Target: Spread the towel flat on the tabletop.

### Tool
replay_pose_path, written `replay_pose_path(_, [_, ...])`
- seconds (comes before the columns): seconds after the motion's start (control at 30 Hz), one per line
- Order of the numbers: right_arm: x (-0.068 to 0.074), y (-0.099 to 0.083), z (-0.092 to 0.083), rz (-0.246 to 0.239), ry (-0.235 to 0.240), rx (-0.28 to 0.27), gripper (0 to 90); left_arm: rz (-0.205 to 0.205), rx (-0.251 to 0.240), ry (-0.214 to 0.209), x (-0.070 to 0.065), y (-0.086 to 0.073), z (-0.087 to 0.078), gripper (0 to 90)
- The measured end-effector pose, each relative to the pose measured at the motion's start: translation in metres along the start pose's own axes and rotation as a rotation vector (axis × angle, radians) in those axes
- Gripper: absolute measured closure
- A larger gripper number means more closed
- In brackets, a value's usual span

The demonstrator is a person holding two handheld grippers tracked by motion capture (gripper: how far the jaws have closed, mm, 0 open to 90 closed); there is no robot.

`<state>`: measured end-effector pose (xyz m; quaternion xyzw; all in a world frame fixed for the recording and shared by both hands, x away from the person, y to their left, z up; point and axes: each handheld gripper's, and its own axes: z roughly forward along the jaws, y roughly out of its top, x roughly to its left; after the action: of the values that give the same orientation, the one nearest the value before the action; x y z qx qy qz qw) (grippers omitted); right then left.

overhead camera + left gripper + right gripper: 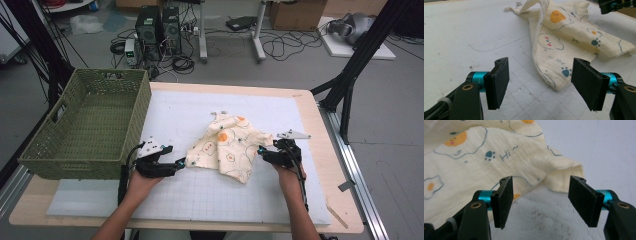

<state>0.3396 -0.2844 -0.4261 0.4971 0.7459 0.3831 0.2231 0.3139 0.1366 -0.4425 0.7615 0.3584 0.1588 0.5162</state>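
Left gripper (181,163) and right gripper (261,152) held spread at either side of crumpled cloth (227,145); nothing grasped. Basket (80,135) at left seen empty.

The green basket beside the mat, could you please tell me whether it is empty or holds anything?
Empty: the high view looks straight into the green basket and shows bare woven floor and walls; the patterned cloth lies outside it.
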Motion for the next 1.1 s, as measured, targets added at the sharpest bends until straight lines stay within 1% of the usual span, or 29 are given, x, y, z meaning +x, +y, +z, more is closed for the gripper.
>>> replay_pose_path(0.03, [0.001,-0.003,-0.003,0.001,0.014,-0.005,32.9,-0.003,0.0,-0.006,0.0,0.0,0.0,31.2])
replay_pose_path(0.07, [0.002,-0.006,-0.007,-0.002,0.027,-0.006,32.3,-0.014,0.005,-0.024,0.001,0.0,0.001,31.2])
replay_pose_path(0.1, [0.003,-0.009,-0.01,-0.015,0.043,-0.004,31.4,-0.026,0.01,-0.048,0.001,0.0,0.001,31.4])
replay_pose_path(0.17, [0.007,-0.013,-0.016,-0.047,0.067,0.003,30.9,-0.014,0.019,-0.042,0.0,0.0,0.002,31.7])
replay_pose_path(0.23, [0.011,-0.014,-0.023,-0.074,0.086,-0.008,30.9,-0.02,0.016,-0.036,0.0,0.001,0.004,31.6])
replay_pose_path(0.3, [0.013,-0.014,-0.031,-0.086,0.108,-0.034,30.2,-0.024,-0.009,-0.046,0.0,0.002,0.005,30.8])
replay_pose_path(0.33, [0.014,-0.015,-0.034,-0.081,0.12,-0.048,29.3,-0.021,-0.015,-0.046,0.0,0.003,0.006,30.7])
replay_pose_path(0.37, [0.015,-0.016,-0.037,-0.075,0.133,-0.059,29.1,-0.016,-0.008,-0.044,0.0,0.004,0.008,30.7])
replay_pose_path(0.4, [0.016,-0.017,-0.04,-0.072,0.145,-0.067,29.1,-0.014,0.012,-0.041,0.0,0.007,0.011,30.5])
replay_pose_path(0.43, [0.017,-0.017,-0.04,-0.087,0.144,-0.072,29.0,-0.015,0.025,-0.031,0.0,0.009,0.013,30.4])
replay_pose_path(0.47, [0.018,-0.017,-0.041,-0.095,0.145,-0.07,29.0,-0.016,0.027,-0.029,0.0,0.013,0.015,30.5])
replay_pose_path(0.53, [0.019,-0.016,-0.04,-0.094,0.158,-0.074,28.5,-0.003,0.038,-0.023,0.0,0.02,0.02,30.5])
replay_pose_path(0.57, [0.019,-0.015,-0.039,-0.102,0.158,-0.076,28.5,0.0,0.045,-0.019,0.0,0.024,0.023,30.6])
replay_pose_path(0.63, [0.021,-0.015,-0.038,-0.107,0.164,-0.074,28.5,0.006,0.054,0.002,-0.001,0.03,0.028,31.0])
replay_pose_path(0.7, [0.022,-0.015,-0.037,-0.115,0.168,-0.074,28.5,0.028,0.063,0.021,-0.001,0.035,0.033,32.1])
replay_pose_path(0.73, [0.023,-0.015,-0.036,-0.12,0.168,-0.072,28.5,0.034,0.068,0.038,-0.002,0.036,0.036,32.9])
replay_pose_path(0.77, [0.024,-0.015,-0.035,-0.123,0.168,-0.069,28.5,0.04,0.076,0.05,-0.003,0.036,0.039,33.9])
replay_pose_path(0.87, [0.026,-0.015,-0.032,-0.139,0.167,-0.049,28.5,0.065,0.123,0.079,-0.004,0.035,0.049,35.9])
replay_pose_path(0.9, [0.027,-0.015,-0.031,-0.139,0.168,-0.046,28.5,0.069,0.136,0.083,-0.004,0.034,0.051,36.4])
replay_pose_path(0.97, [0.029,-0.016,-0.03,-0.145,0.175,-0.041,28.5,0.076,0.179,0.087,-0.005,0.03,0.058,37.8])
replay_pose_path(1.03, [0.029,-0.016,-0.028,-0.147,0.181,-0.032,28.5,0.085,0.217,0.081,-0.005,0.027,0.062,38.4])
replay_pose_path(1.1, [0.03,-0.016,-0.027,-0.15,0.184,-0.02,28.5,0.112,0.262,0.08,-0.007,0.024,0.066,41.3])
